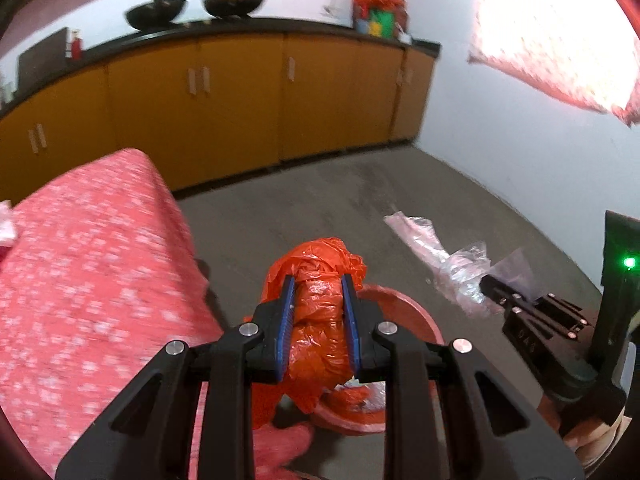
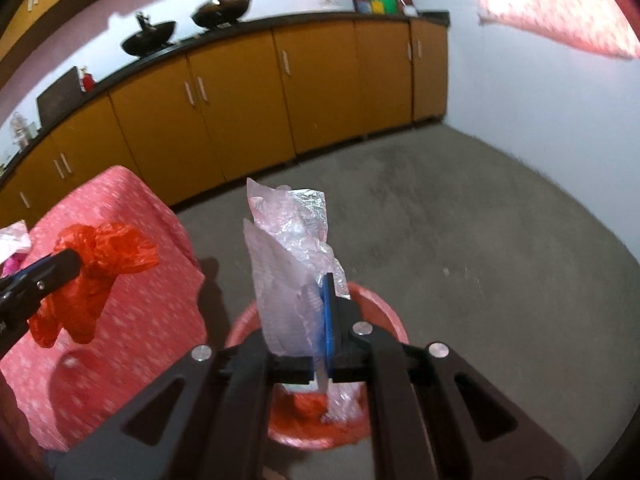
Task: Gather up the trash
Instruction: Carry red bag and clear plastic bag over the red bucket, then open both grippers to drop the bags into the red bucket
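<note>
My left gripper [image 1: 319,286] is shut on a crumpled orange plastic bag [image 1: 320,320], which bulges between its blue pads and hangs below them. That bag [image 2: 100,264] and the left gripper's fingers [image 2: 52,266] also show at the left of the right wrist view, over the red cloth. My right gripper [image 2: 326,280] is shut on a clear, pinkish plastic wrapper [image 2: 288,248] that stands up past the fingertips. In the left wrist view the same wrapper [image 1: 452,264] trails from the right gripper [image 1: 486,284]. Beneath both grippers sits a red round bin [image 2: 384,312] on the floor, with orange and clear scraps inside.
A surface draped in red patterned cloth [image 1: 88,264] stands at the left, close to the bin. Orange cabinets [image 1: 240,100] under a dark counter with two woks [image 1: 232,0] line the far wall. Grey floor [image 2: 480,220] stretches to the right, up to a white wall.
</note>
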The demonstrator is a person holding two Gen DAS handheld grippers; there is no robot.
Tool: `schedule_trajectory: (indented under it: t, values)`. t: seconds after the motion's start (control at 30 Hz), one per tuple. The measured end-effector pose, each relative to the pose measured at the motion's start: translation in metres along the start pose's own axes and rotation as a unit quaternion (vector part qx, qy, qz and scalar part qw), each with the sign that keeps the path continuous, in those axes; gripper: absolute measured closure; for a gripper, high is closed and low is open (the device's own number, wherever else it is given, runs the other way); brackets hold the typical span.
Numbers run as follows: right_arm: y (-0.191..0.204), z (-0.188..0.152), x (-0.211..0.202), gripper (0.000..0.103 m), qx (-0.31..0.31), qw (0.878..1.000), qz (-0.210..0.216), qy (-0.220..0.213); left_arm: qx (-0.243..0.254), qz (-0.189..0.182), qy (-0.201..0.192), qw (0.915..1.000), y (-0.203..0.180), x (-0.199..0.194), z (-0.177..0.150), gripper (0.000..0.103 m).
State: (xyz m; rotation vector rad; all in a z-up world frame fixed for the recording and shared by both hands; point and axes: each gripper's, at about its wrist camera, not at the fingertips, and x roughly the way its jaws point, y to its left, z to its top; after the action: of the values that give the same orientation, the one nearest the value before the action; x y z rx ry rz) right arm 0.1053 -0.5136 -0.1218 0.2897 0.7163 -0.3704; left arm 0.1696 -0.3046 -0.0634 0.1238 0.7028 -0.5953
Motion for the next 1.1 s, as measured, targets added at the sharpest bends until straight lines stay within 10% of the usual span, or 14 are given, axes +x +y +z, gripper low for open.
schedule_trajectory:
  t: [0.6,0.77,1.1]
  values:
    - [-0.023,-0.031,0.072,0.093,0.009,0.997,0.005,0.071,0.041,-0.014,0.1,0.9941,-0.047,0.093,-0.03,0.076]
    - [-0.031,-0.032,0.078,0.072,0.026,0.997,0.015,0.071,0.04,-0.009,0.109,0.9931,-0.049,0.105,-0.03,0.067]
    - [-0.041,-0.028,0.069,0.072,0.026,0.998,-0.006,0.06,0.009,-0.001,0.099,0.9951,-0.034,0.093,-0.021,0.061]
